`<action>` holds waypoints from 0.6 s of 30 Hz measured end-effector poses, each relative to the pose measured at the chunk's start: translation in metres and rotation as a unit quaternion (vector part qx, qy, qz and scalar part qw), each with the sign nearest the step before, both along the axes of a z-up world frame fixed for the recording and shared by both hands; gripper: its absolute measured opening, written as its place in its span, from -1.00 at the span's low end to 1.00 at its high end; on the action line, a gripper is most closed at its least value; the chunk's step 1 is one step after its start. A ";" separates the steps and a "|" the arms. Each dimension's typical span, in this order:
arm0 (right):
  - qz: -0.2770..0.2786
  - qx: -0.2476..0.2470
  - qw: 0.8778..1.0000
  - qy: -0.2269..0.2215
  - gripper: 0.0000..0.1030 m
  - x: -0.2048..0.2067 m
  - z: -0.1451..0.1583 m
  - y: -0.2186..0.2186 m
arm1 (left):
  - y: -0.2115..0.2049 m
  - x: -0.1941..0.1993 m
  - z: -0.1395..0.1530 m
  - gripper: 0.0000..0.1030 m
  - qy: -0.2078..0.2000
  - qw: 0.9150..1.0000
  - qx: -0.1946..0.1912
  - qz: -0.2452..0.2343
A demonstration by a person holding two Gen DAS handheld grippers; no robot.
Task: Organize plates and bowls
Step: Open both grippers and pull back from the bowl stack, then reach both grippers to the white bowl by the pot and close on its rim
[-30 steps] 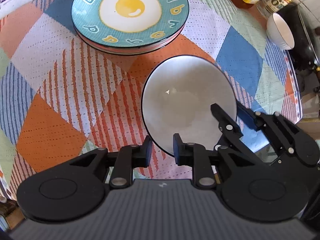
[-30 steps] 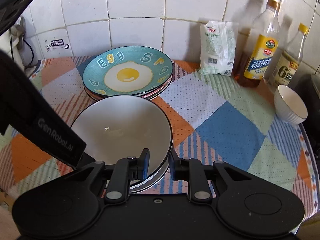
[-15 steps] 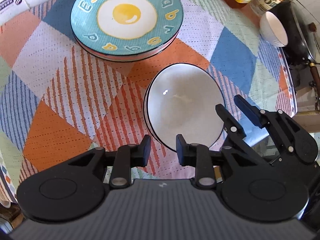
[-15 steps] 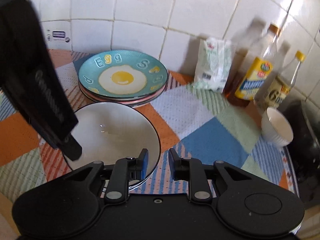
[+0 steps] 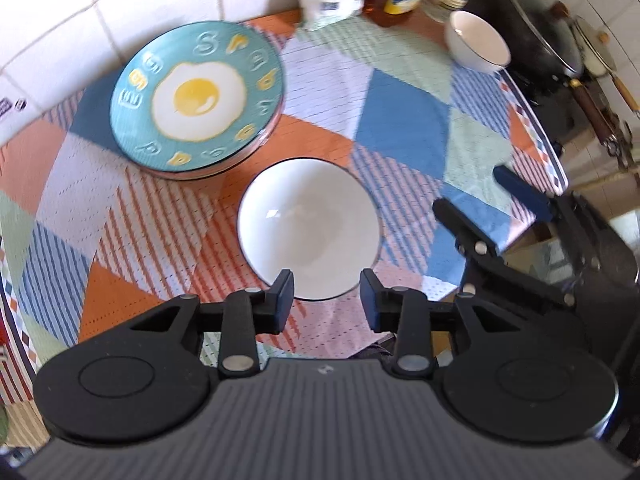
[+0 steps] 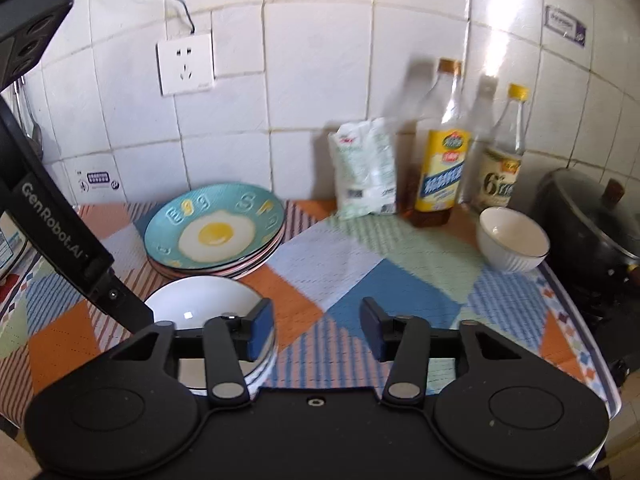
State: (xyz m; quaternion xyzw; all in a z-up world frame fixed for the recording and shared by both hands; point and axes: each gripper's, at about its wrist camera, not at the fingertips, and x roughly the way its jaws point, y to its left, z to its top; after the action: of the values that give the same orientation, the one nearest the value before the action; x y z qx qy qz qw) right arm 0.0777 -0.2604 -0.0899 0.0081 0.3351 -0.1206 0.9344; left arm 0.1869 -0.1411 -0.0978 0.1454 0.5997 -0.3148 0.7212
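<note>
Left hand-held gripper point(image 5: 326, 295) hangs above the stacked black-rimmed bowls point(image 5: 308, 228), jaws just opened, apart, nothing between them. Right hand-held gripper point(image 6: 317, 330) likewise, jaws apart and empty, just opened, beside the stack near the table's front edge. Egg plate stack point(image 5: 199, 104) sits toward the back-left corner. The small ribbed bowl point(image 6: 513, 245) stands alone at the back-right, beside the oil bottle point(image 6: 440, 168). Likely next: fetch that bowl. Approach its rim from above, one pad inside, one outside, clear of the bottles, and close firmly before lifting.
</note>
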 end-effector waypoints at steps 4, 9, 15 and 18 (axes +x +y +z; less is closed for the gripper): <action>-0.020 -0.022 1.000 -0.005 0.24 -0.005 0.009 -0.018 | -0.017 -0.008 0.006 -0.19 -0.006 1.000 0.004 -0.023; -0.040 -0.019 0.999 -0.018 0.27 -0.015 0.021 -0.044 | -0.041 -0.015 0.014 -0.02 -0.016 0.999 -0.001 -0.028; -0.063 -0.023 0.998 -0.021 0.40 -0.021 0.027 -0.080 | -0.077 -0.015 0.015 0.22 -0.036 0.999 0.009 -0.035; -0.046 -0.020 0.999 -0.015 0.40 -0.018 0.026 -0.102 | -0.094 -0.012 0.014 0.31 -0.056 0.998 0.016 -0.024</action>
State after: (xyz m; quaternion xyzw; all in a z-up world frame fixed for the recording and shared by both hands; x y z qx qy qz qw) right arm 0.0594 -0.3627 -0.0636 0.0068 0.3175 -0.1695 0.9330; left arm 0.1747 -0.2349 -0.0837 0.1894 0.5594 -0.3136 0.7435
